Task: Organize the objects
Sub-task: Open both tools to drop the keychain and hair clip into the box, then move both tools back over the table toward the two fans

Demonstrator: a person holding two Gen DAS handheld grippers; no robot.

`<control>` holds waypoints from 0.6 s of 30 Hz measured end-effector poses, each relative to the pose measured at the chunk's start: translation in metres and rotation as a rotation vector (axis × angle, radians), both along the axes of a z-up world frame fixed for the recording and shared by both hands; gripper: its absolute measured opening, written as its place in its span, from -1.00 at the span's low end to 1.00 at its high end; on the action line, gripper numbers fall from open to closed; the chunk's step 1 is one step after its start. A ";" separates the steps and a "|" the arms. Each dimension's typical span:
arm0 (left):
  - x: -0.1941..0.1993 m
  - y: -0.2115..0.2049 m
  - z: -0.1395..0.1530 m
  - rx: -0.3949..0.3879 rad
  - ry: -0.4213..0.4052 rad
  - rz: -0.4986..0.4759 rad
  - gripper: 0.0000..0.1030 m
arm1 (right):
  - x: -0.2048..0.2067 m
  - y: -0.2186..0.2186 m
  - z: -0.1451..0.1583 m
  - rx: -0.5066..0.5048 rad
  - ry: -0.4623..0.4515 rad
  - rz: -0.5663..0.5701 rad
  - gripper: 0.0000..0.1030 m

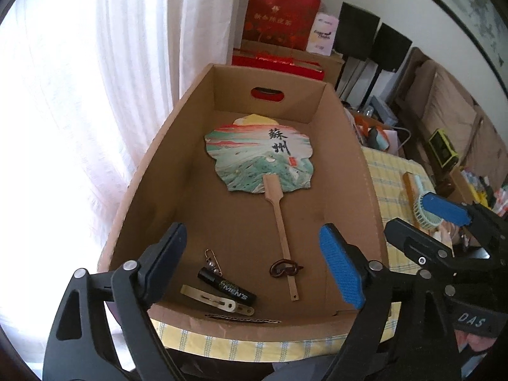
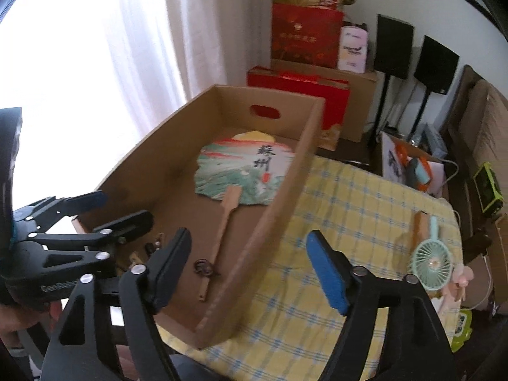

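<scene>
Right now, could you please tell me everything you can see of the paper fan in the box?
The paper fan lies flat on the floor of the cardboard box, untouched. Its scalloped face is marbled green, white and red with black characters. A slim wooden handle runs toward the near end, where a dark knotted cord lies against it.

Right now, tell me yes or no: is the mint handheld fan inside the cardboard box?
No. The mint handheld fan lies on the checked tablecloth, outside the cardboard box, beyond its right wall.
</scene>
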State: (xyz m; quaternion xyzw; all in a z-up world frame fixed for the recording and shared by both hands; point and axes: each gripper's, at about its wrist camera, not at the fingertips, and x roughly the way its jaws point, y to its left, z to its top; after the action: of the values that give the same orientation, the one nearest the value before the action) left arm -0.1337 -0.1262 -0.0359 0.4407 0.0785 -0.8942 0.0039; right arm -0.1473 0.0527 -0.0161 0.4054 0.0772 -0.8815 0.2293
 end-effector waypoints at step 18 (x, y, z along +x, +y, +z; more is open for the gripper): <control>-0.003 0.066 0.009 -0.003 -0.005 -0.129 1.00 | -0.007 0.097 0.001 -0.021 -0.007 -0.158 0.99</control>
State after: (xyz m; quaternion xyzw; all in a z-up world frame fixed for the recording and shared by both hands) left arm -0.1371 -0.0603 -0.0270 0.4472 0.0487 -0.8915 -0.0530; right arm -0.1541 0.1496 -0.0151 0.4110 0.0349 -0.8962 0.1634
